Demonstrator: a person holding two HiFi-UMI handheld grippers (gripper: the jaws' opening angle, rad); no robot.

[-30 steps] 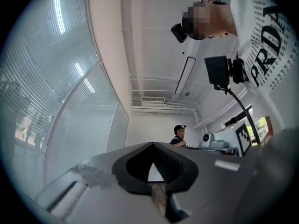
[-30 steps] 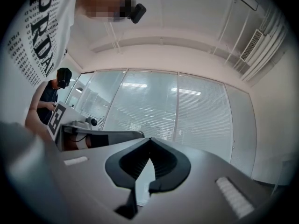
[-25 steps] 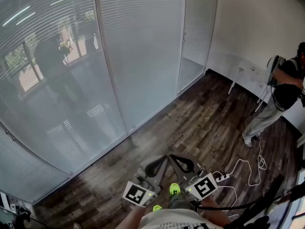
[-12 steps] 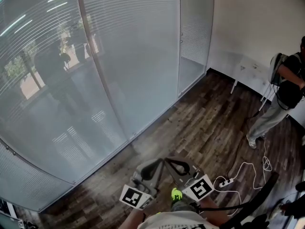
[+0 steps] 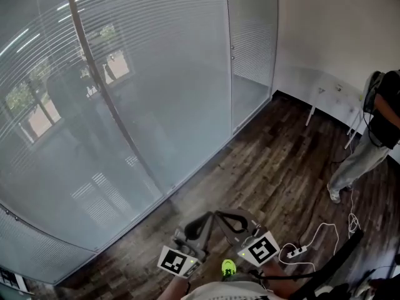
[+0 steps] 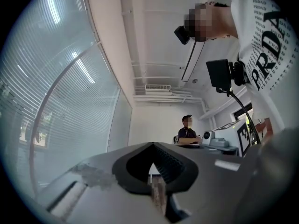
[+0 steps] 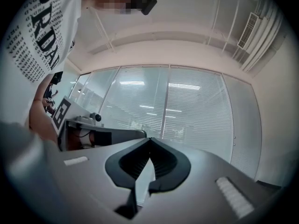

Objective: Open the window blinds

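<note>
The window blinds (image 5: 162,61) are white horizontal slats behind a glass wall that fills the left and middle of the head view. Their slats stand partly turned, and trees and a building show dimly through them at the left. My left gripper (image 5: 203,220) and right gripper (image 5: 229,217) hang side by side low in that view, well short of the glass. Both are shut with nothing between their jaws. In the left gripper view the tips of the left gripper (image 6: 152,144) meet, with the blinds (image 6: 56,92) off to its left. The right gripper (image 7: 150,139) faces the blinds (image 7: 196,111) straight ahead.
A dark wood floor (image 5: 269,161) runs to the glass wall. A person (image 5: 375,120) stands at the right by a white table leg (image 5: 312,108). A white power strip (image 5: 294,252) with cables lies on the floor near my right side. A narrow glass door (image 5: 250,49) closes the corner.
Both grippers, still shut and side by side, have travelled across the floor with me. The glass wall's post has slid left in the head view, and the person has drifted toward the right edge.
</note>
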